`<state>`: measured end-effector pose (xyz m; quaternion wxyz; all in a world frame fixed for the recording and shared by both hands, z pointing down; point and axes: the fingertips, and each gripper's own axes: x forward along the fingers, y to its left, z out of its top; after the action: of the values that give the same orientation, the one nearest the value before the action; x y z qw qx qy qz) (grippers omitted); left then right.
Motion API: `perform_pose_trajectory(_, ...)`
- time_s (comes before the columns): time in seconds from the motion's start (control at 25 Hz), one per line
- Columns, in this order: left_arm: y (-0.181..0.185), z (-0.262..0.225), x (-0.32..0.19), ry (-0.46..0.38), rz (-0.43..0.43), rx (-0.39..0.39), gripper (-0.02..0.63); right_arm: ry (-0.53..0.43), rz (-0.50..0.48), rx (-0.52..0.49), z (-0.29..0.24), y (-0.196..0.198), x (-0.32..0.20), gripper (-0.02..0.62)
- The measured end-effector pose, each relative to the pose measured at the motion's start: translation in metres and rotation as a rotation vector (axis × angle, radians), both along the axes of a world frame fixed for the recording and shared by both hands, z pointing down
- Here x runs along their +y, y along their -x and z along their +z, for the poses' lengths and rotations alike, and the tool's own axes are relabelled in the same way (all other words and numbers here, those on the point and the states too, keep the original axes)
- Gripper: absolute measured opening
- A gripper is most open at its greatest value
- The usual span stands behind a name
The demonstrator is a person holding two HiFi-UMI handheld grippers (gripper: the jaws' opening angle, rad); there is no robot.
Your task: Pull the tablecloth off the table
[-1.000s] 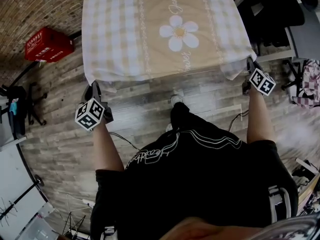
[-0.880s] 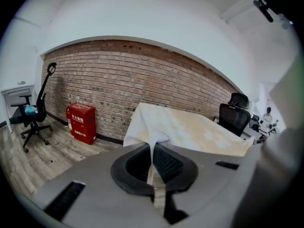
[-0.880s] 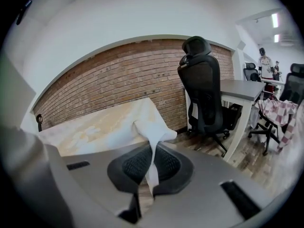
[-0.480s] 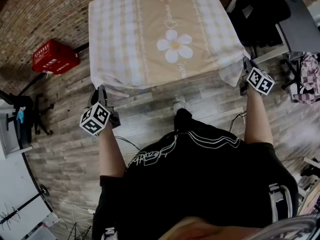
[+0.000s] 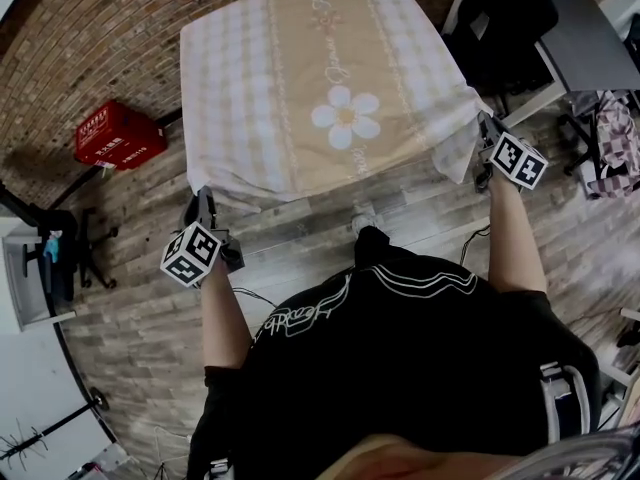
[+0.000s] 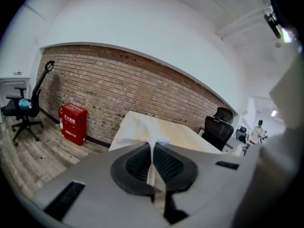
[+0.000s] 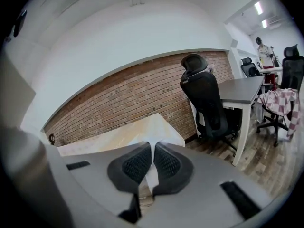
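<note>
A beige and white checked tablecloth with a white daisy print covers a square table. My left gripper is shut on the cloth's near left corner. My right gripper is shut on the near right corner, which hangs in a fold. In the left gripper view the cloth runs pinched between the two black pads of the gripper. The right gripper view shows the cloth clamped the same way between that gripper's pads. The table itself is hidden under the cloth.
A red crate stands on the wood floor by the brick wall at the left. A black office chair and a grey desk stand to the right. Another rolling chair is at the far left. The person's dark shirt fills the lower head view.
Both grippers have risen and drawn back toward the person with the cloth's near corners. The near edge of the cloth is lifted and pulled tauter off the table's front.
</note>
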<state>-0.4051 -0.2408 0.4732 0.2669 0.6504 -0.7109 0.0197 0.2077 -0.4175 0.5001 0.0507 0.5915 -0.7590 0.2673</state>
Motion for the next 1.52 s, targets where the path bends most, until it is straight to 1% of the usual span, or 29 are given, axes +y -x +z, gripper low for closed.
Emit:
perform_pose_trajectory(0.16,-0.009,-0.004,0.012,0.002,0.012,0.068,0.005,-0.015,-0.002,-0.047,-0.013,0.008,0.011,-0.003)
perform_pose_trajectory(0.28,-0.015,-0.012,0.021,-0.013,0.027,0.082,0.005,-0.03,-0.009,-0.066,-0.022,0.013,0.02,-0.003)
perform_pose_trajectory(0.4,-0.021,-0.021,0.03,-0.034,0.051,0.071,0.005,-0.035,-0.021,-0.059,-0.03,0.02,0.029,-0.003)
perform_pose_trajectory(0.6,-0.034,-0.029,0.044,-0.029,0.094,0.043,0.005,-0.028,-0.03,-0.063,-0.038,0.023,0.047,-0.003)
perform_pose_trajectory(0.72,-0.043,-0.033,0.052,-0.032,0.105,0.051,0.005,-0.027,-0.023,-0.071,-0.04,0.021,0.06,-0.003)
perform_pose_trajectory(1.0,-0.06,-0.036,0.072,-0.033,0.148,0.051,0.005,-0.061,-0.008,-0.103,-0.048,0.02,0.086,-0.003)
perform_pose_trajectory(1.12,-0.065,-0.041,0.079,-0.034,0.17,0.002,0.005,-0.073,-0.015,-0.107,-0.052,0.02,0.1,-0.003)
perform_pose_trajectory(1.28,-0.069,-0.045,0.088,-0.046,0.215,-0.049,0.005,-0.096,-0.043,-0.074,-0.053,0.027,0.118,-0.003)
perform_pose_trajectory(1.4,-0.075,-0.047,0.095,-0.055,0.25,-0.066,0.005,-0.085,-0.065,-0.075,-0.041,0.031,0.133,-0.003)
perform_pose_trajectory(1.52,-0.08,-0.052,0.098,-0.074,0.274,-0.056,0.005,-0.089,-0.075,-0.067,-0.045,0.036,0.142,-0.003)
